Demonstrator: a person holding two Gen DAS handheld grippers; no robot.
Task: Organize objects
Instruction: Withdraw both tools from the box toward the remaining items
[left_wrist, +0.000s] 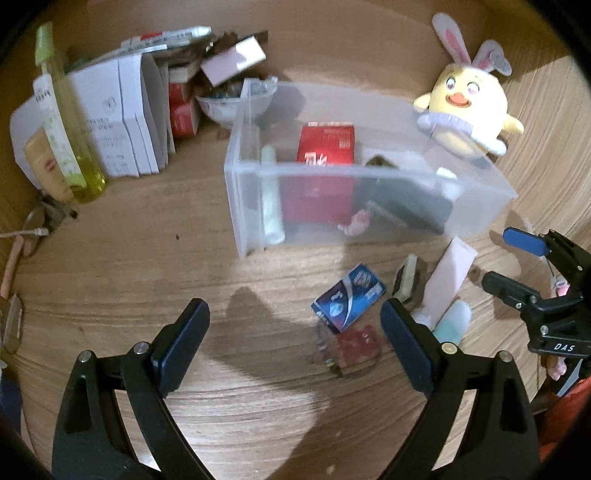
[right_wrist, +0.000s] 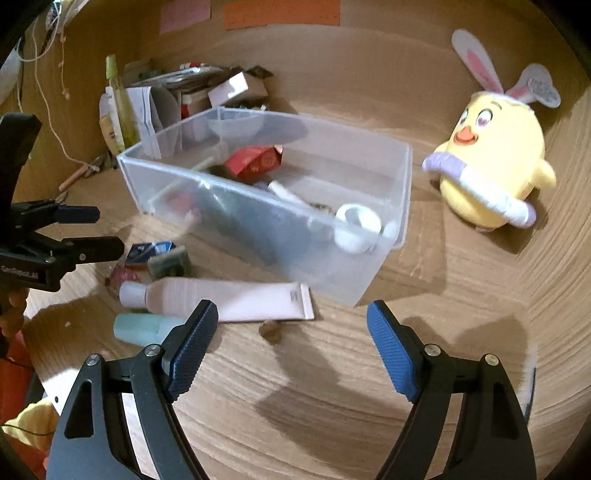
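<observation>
We are holding the left claw wide over the wooden bench, with nothing between its jaws but bare wood. Just ahead of its right finger a small blue packet is lying flat, and a red translucent wrapper is lying just beside it, nearer to us. Further right a pink tube is resting beside a pale green tube, with a small dark block between the packet and the pink tube.

We are keeping the right claw wide too, gripping nothing. In the right wrist view the pink tube is lying crosswise just beyond the left finger, its white cap pointing left, and the pale green tube is sitting partly behind that finger. A small brown bit is lying on the bench between the jaws, ahead of the tips.

Beyond the loose things the clear plastic bin is standing on the bench, already holding a red box, a white rounded item and something dark. A yellow plush chick with rabbit ears is sitting to the right of the bin, apart from it in this view. In the left wrist view boxes and a bottle are crowding the bench's far left corner.
</observation>
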